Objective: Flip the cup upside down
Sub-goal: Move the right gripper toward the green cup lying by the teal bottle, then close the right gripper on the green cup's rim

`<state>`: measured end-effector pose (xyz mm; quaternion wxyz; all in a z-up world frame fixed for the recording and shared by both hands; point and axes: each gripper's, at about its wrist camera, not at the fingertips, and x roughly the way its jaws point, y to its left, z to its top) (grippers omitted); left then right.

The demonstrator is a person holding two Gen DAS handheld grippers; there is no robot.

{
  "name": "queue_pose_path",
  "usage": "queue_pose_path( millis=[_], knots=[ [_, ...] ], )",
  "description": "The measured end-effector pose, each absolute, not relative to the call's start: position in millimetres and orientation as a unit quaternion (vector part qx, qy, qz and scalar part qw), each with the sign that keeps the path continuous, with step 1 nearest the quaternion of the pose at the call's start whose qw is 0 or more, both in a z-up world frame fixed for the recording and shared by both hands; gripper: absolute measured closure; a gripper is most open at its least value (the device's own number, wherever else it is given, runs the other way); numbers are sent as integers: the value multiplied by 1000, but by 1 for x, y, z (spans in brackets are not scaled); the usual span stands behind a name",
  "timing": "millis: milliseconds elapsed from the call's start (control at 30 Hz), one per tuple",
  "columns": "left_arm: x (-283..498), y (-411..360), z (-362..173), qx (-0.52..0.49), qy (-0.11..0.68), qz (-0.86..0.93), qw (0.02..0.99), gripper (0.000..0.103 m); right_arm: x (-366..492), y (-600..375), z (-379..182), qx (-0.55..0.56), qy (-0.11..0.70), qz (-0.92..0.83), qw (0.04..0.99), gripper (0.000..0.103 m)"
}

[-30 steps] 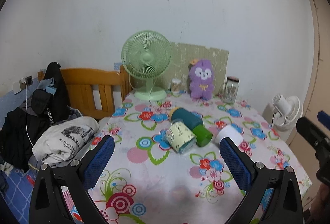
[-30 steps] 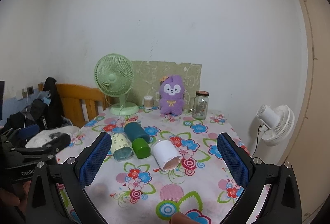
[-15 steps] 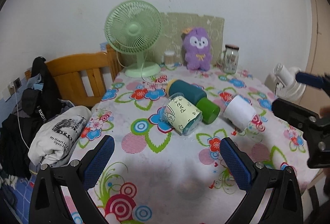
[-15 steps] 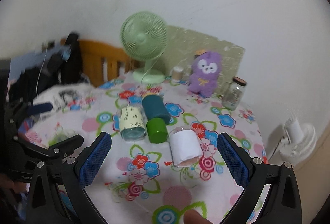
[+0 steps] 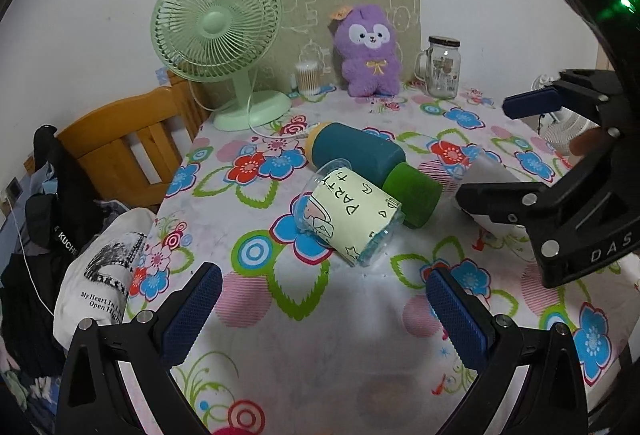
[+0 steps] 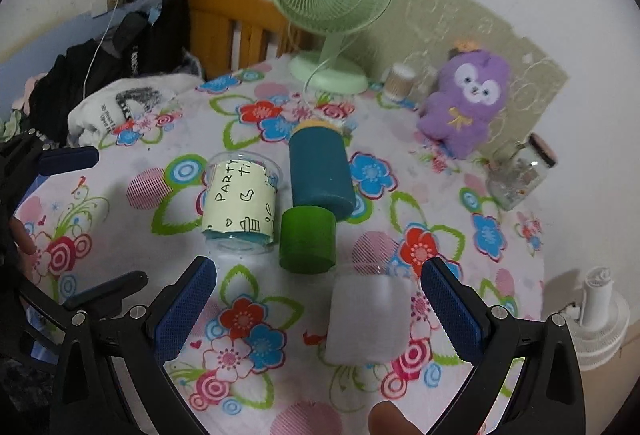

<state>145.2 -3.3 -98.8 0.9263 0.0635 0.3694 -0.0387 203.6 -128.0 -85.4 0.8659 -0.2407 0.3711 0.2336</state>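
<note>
Three cups lie on their sides on the floral tablecloth (image 5: 304, 335). A clear cup with a pale "PARTY" sleeve (image 5: 350, 217) lies just ahead of my open, empty left gripper (image 5: 324, 307); it also shows in the right wrist view (image 6: 240, 201). A teal bottle with a green cap (image 5: 372, 171) lies beside it, seen again in the right wrist view (image 6: 318, 195). A clear cup with a white sleeve (image 6: 368, 319) lies between the fingers of my open right gripper (image 6: 320, 307), untouched. In the left wrist view that cup (image 5: 490, 171) is mostly hidden behind the right gripper's body (image 5: 560, 195).
A green table fan (image 5: 224, 47), a cotton-swab jar (image 5: 308, 77), a purple plush toy (image 5: 370, 51) and a glass mug jar (image 5: 442, 67) stand along the back wall. A wooden chair (image 5: 132, 143) with clothes stands left. A white floor fan (image 6: 598, 319) is at right.
Both grippers have moved forward and down toward the table. The right gripper has come over the white-sleeved cup, which now lies between its open fingers. The cups have not moved.
</note>
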Motion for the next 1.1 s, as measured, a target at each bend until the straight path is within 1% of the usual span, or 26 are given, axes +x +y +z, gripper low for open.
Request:
queue_pose_path(
  millis=[167, 300, 600, 667, 733, 767, 800, 900, 967, 1033, 1100],
  knots=[
    [164, -6, -101, 69, 388, -52, 918, 0, 234, -113, -96, -271, 405, 267, 831, 0],
    [176, -10, -97, 86, 383, -53, 918, 0, 262, -106, -109, -289, 437, 282, 804, 0],
    [207, -21, -103, 106, 389, -59, 913, 0, 305, -105, -128, -287, 509, 320, 746, 1],
    [209, -22, -104, 104, 393, -60, 912, 0, 310, -104, -135, -282, 523, 328, 735, 7],
    [207, -24, -104, 109, 396, -58, 910, 0, 313, -103, -142, -279, 535, 331, 726, 19],
    [205, -25, -103, 111, 394, -61, 910, 0, 315, -103, -145, -278, 540, 331, 722, 22],
    [203, -25, -103, 114, 394, -61, 910, 0, 316, -102, -148, -279, 545, 330, 718, 24],
    [198, -24, -100, 116, 388, -59, 912, 0, 320, -99, -156, -274, 560, 337, 705, 24],
    [196, -21, -97, 110, 386, -59, 914, 0, 320, -97, -158, -274, 563, 339, 702, 27],
    [194, -21, -96, 111, 385, -57, 914, 0, 320, -95, -160, -271, 569, 343, 697, 45],
    [193, -21, -97, 120, 385, -52, 914, 0, 319, -93, -162, -268, 574, 349, 690, 46]
  ],
)
